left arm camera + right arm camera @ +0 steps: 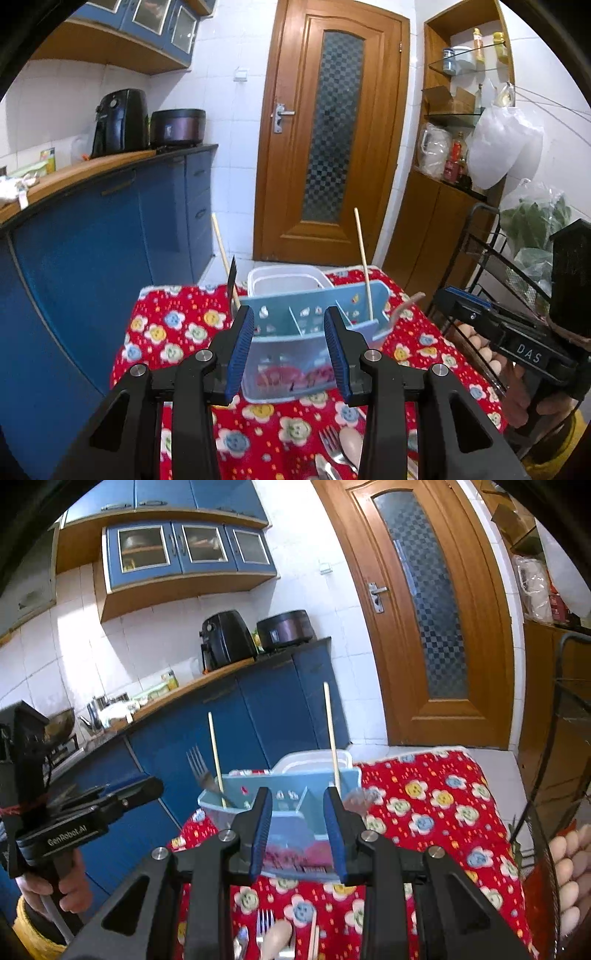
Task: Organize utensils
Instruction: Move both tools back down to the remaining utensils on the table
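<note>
A pale blue utensil holder [295, 321] [288, 801] with divided compartments stands on the red flowered tablecloth [177, 332] [424, 812]. One chopstick [364, 266] [332, 734] stands upright in its right compartment. Another chopstick [216, 757] and a fork [197, 764] lean in its left one. A spoon [406, 302] [364, 795] sticks out on the right. My left gripper [290, 350] and right gripper [298, 830] both hover open, short of the holder, with nothing between the blue pads. A loose fork [330, 441] [264, 923], a spoon [351, 443] and chopsticks [314, 934] lie on the cloth below them.
A white plastic tub [284, 277] [314, 757] sits just behind the holder. Blue cabinets [92, 258] run along the left. A black wire rack [480, 240] holding eggs [476, 339] stands right of the table. A wooden door [332, 129] closes the far side.
</note>
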The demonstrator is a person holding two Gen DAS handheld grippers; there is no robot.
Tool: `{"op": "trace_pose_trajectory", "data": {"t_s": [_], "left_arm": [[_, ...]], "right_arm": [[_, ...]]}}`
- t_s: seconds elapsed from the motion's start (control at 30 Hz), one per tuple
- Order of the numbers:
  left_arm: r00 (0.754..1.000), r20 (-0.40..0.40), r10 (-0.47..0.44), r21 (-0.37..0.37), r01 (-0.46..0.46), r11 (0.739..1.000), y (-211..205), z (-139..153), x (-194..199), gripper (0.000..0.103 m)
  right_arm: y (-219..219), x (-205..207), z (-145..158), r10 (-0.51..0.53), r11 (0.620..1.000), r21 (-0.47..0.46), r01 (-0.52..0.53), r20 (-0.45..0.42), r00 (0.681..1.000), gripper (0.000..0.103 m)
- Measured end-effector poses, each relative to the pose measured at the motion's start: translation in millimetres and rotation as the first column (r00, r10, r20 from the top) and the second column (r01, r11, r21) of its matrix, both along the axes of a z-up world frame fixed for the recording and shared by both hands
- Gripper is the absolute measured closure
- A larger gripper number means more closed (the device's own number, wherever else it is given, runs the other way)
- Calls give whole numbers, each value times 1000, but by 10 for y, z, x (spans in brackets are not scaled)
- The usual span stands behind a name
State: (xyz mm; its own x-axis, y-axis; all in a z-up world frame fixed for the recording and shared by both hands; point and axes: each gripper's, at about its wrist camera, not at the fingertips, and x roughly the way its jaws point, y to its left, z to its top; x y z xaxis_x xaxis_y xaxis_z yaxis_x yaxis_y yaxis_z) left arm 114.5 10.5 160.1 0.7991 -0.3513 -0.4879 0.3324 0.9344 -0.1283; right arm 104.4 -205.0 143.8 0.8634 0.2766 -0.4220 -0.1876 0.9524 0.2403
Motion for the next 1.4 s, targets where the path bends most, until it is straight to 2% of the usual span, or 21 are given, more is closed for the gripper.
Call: {"op": "trace_pose_trajectory", "data": {"t_s": [0.37,0.57,0.8,1.17,1.4], "left_arm": [[995,-102,-20,-5,20,1000,17,-297,-306,62],[978,-205,-31,-16,28,999,0,-598,-386,62],[959,-279,-40,-1,41,999,-62,-892,-449,62],[904,-424,-57,11,68,998,-185,-1342,-412,62],[873,-485,-58,31,83,996,-230,-1532,-389,62]], "right_arm": [[133,-341,-302,7,998,-69,-13,-96,995,71],[139,-430,-552,5,996,-86,-20,-179,984,72],[109,-480,-793,-3,992,-124,-31,-269,963,71],[144,-477,-1171,14,980,-175,-92,-401,916,71],[162,-462,-1339,11,971,-207,-118,-457,889,71]]}}
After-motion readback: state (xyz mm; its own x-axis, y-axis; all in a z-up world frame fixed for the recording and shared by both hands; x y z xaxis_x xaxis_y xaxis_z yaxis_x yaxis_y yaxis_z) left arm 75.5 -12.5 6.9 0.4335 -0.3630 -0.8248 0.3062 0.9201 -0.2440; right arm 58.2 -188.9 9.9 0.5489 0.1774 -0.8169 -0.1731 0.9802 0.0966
